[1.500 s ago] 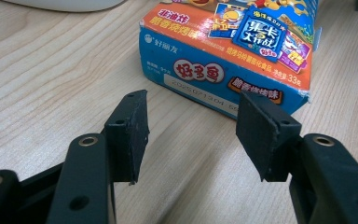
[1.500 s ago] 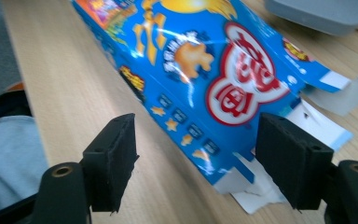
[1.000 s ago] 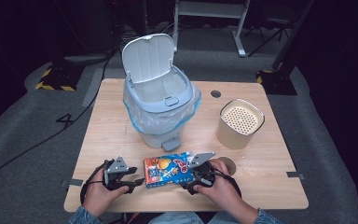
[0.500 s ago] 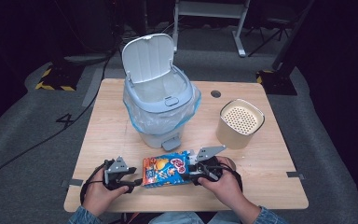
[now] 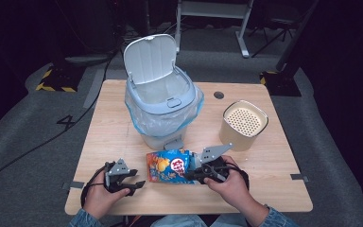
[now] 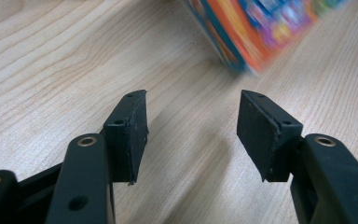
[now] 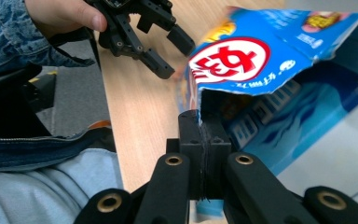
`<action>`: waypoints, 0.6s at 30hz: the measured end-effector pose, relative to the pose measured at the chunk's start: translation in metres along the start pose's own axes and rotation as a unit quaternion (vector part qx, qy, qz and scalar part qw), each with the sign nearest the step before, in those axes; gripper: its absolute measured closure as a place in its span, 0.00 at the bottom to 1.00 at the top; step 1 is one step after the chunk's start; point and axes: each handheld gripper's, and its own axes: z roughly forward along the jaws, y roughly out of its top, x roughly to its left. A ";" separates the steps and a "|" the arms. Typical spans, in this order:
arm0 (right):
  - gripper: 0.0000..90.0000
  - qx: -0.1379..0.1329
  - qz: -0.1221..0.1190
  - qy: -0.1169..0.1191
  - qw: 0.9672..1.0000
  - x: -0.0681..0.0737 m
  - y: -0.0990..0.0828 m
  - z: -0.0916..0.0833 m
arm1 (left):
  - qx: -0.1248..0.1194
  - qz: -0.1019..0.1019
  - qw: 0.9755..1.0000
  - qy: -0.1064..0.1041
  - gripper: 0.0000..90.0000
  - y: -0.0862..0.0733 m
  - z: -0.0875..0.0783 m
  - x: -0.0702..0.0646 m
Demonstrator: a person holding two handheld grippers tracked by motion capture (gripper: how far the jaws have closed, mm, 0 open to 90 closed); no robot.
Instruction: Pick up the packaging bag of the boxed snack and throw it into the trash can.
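A blue and orange snack box (image 5: 169, 165) with a torn-open end is lifted off the table's front edge, held at its right end by my right gripper (image 5: 194, 175). In the right gripper view the jaws are shut on the box's torn cardboard edge (image 7: 205, 122). My left gripper (image 5: 134, 184) rests open on the table left of the box, with nothing between its fingers (image 6: 129, 133). The box's blurred corner (image 6: 256, 32) lies ahead of the left gripper. A pale blue bin (image 5: 163, 101) with its lid up and a clear liner stands behind the box.
A tan cylinder with a perforated top (image 5: 244, 124) stands at the right, close behind my right hand. The wooden table (image 5: 108, 142) has a cable hole (image 5: 219, 94) at the back. Dark floor and cables surround the table.
The right gripper has lifted the snack box and tilted it up, shifting it slightly toward the bin. The left gripper has stayed in place, open.
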 end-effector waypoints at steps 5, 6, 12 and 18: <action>1.00 -0.002 0.003 -0.007 1.000 -0.001 0.003 -0.012 | 0.000 0.002 1.000 0.009 0.48 -0.001 -0.001 0.003; 1.00 -0.004 0.002 -0.009 1.000 -0.001 0.004 -0.015 | 0.000 0.001 1.000 0.013 0.48 -0.002 -0.001 0.004; 1.00 -0.023 -0.002 -0.022 0.999 0.000 0.011 -0.038 | -0.002 0.006 1.000 0.026 0.47 -0.004 -0.001 0.008; 1.00 -0.039 -0.010 -0.038 0.998 0.002 0.016 -0.060 | -0.003 0.018 0.999 0.041 0.45 -0.004 0.001 0.010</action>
